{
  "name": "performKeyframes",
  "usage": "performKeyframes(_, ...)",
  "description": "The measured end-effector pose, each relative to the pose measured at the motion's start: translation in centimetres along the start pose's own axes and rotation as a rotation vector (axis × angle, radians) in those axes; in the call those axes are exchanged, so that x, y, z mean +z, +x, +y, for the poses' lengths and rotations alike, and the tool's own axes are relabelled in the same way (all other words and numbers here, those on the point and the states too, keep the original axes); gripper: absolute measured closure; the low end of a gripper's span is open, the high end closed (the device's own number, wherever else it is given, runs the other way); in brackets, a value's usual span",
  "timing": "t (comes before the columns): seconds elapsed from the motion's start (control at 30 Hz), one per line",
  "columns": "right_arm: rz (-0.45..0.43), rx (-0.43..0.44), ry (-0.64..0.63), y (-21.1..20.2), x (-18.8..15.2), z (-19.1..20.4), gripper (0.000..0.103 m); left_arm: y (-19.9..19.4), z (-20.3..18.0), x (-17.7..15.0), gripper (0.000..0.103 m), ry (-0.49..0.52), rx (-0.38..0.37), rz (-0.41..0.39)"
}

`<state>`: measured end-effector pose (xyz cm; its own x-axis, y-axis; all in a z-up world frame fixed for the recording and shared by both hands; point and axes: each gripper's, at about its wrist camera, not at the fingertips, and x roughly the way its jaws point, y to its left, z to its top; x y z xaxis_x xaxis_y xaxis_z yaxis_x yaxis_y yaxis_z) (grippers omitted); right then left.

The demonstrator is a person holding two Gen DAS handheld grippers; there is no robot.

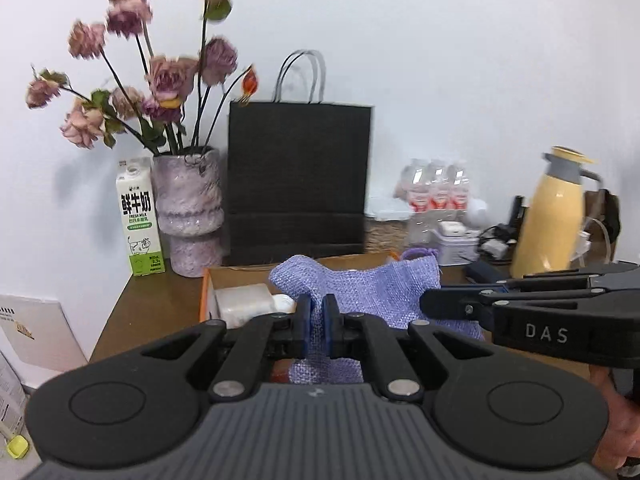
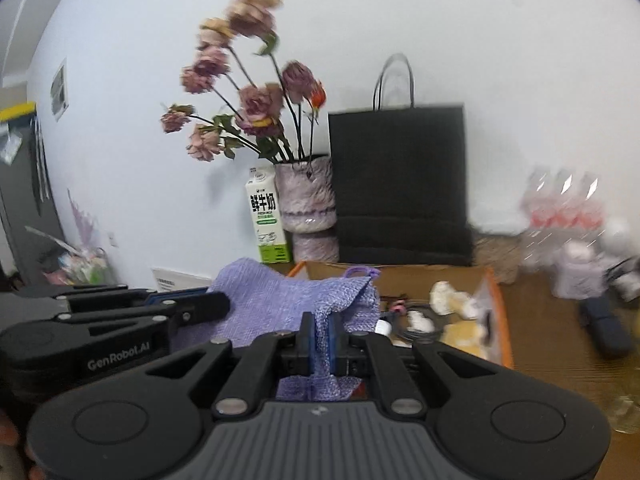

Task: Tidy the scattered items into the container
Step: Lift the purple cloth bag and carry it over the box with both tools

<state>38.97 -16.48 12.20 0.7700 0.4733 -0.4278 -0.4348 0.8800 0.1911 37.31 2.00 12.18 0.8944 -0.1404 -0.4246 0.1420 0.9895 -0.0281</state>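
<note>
Above the cardboard box (image 2: 440,276) I have the purple knitted pouch (image 1: 372,292) stretched between my two tools: my left gripper (image 1: 316,326) is pinched tight on one edge of the cloth, and my right gripper (image 2: 320,344) is pinched tight on the other edge. I judge this to be the carrying step, with the pouch up off the table (image 1: 160,304) and hanging over the box's open top, not yet let go. Next I reckon I must lower both hands together until the pouch sags inside the orange-edged walls, then part both pairs of jaws at once so it drops flat. Already lying in the box are a white packet (image 1: 244,300), a coil of cable (image 2: 416,330) and some pale wrapped bits (image 2: 452,300), so the pouch will land on top of them. Close behind stand a black paper bag (image 1: 300,176), a vase of flowers (image 1: 188,208) and a milk carton (image 1: 140,220); a yellow flask (image 1: 556,212) sits off to the right. Pushing too far forward could knock the bag or vase
</note>
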Motion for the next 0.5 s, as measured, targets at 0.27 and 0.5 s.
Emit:
performKeyframes(0.27,0.114,-0.015,0.016,10.9,4.6,-2.7,0.098,10.5,4.8,2.2,0.096,0.030,0.036,0.160)
performKeyframes(0.5,0.274,-0.044,0.036,20.8,3.4,-4.5,0.098,17.4,6.8,0.2,0.096,0.075,0.073,0.269)
